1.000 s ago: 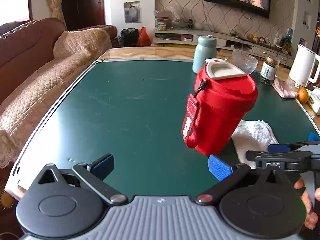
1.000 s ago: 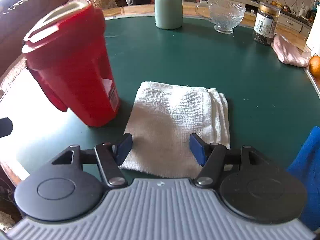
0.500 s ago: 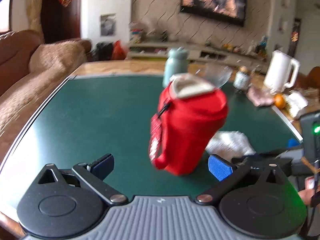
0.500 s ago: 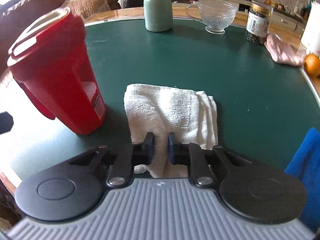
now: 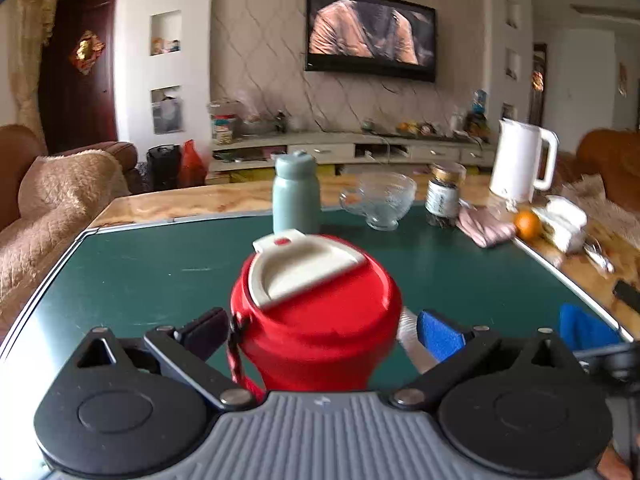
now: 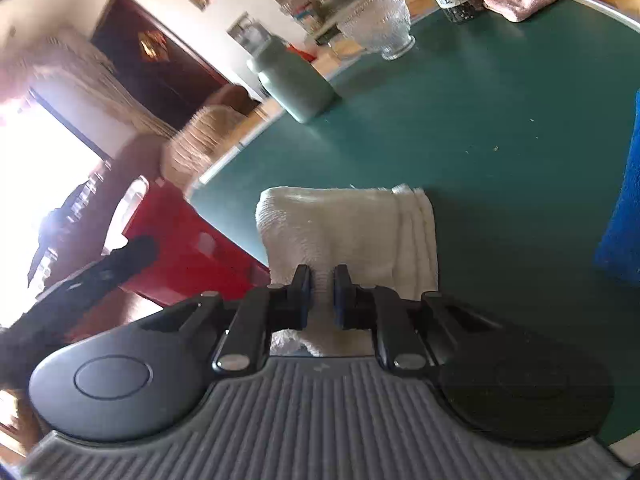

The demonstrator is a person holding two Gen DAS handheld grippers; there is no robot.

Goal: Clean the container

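A red cup [image 5: 320, 328] with a white lid stands on the green table, between the fingers of my left gripper [image 5: 320, 334], which is open around it. The left finger sits close to the cup's strap; the right pad [image 5: 438, 338] stands a little off its side. In the right wrist view the cup [image 6: 180, 248] is at the left with the left gripper's finger beside it. My right gripper [image 6: 319, 292] is shut on the near edge of the folded white towel [image 6: 352, 232] and holds it tilted above the table.
At the table's far side stand a grey-green bottle [image 5: 296, 196], a glass bowl [image 5: 378, 200], a jar [image 5: 442, 196], a pink cloth [image 5: 486, 228], a white kettle [image 5: 520, 160] and an orange [image 5: 527, 224]. A blue cloth [image 6: 624, 208] lies at the right. A sofa [image 5: 52, 208] borders the left edge.
My right gripper closed on the towel, then lifted and tilted with it. My left gripper moved in until the red cup stands between its open fingers.
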